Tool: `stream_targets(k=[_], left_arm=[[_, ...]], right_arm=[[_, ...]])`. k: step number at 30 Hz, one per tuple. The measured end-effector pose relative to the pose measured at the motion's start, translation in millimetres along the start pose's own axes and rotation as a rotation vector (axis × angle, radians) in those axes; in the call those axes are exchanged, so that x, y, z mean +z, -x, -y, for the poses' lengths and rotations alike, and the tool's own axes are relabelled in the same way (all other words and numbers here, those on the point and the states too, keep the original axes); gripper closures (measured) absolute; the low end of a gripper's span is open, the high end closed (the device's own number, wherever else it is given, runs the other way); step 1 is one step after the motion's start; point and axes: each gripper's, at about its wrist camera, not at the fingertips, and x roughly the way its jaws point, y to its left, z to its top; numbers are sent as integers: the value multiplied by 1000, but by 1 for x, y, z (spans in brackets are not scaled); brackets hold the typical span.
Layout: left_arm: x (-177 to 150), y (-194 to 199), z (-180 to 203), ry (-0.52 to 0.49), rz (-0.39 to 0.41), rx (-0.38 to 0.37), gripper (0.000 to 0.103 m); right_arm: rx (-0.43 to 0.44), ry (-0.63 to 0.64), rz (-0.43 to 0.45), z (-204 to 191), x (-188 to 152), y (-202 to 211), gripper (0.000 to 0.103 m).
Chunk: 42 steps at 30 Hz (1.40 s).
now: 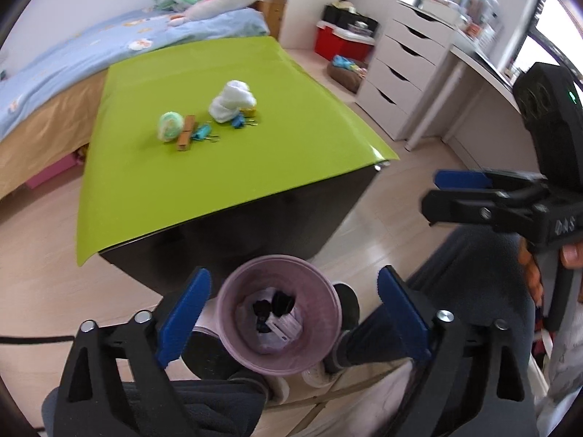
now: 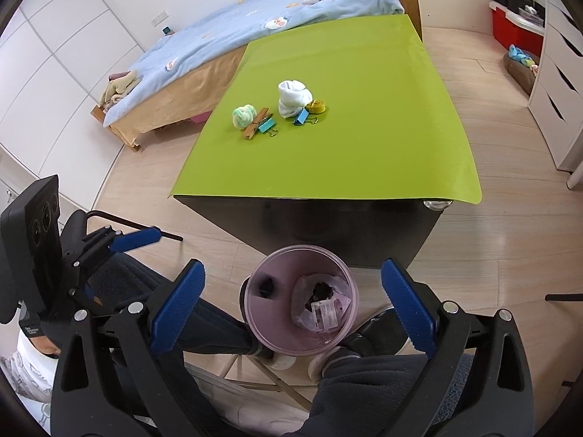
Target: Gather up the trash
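Two hand-held grippers (image 1: pixel 291 313) (image 2: pixel 293 302) released, pink bin (image 1: pixel 280 313) upright below, mouth up.

Each handheld unit, left gripper (image 1: pixel 293 309) and right gripper (image 2: pixel 293 306), comprises a black plastic frame with triangular cut-outs, silver pivot screws and two blue ribbed finger pads (image 1: pixel 184 317). A black camera housing (image 1: pixel 550 123) bearing a green indicator light sits atop the handle. The operator wears dark trousers (image 2: pixel 364 393) and white shoes (image 2: pixel 282 360).
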Motion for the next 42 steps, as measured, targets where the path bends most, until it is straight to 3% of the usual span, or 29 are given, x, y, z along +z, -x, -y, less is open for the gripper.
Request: stream_targets(k=[3,20,31,42], left_arm=[[0,1,-5,26,5,20,8],[12,18,-36,112,90,64,8],[39,27,-58,119,137,107,8],[52,31,-79,140,146,135,8]], right_arm=[[-1,-1,-3,0,-1,-1,6],[7,35,12,-14,14,-8,5],[-20,149,20,-37,81,-25,5],[-79,219,-69,-46,164,-79,5]])
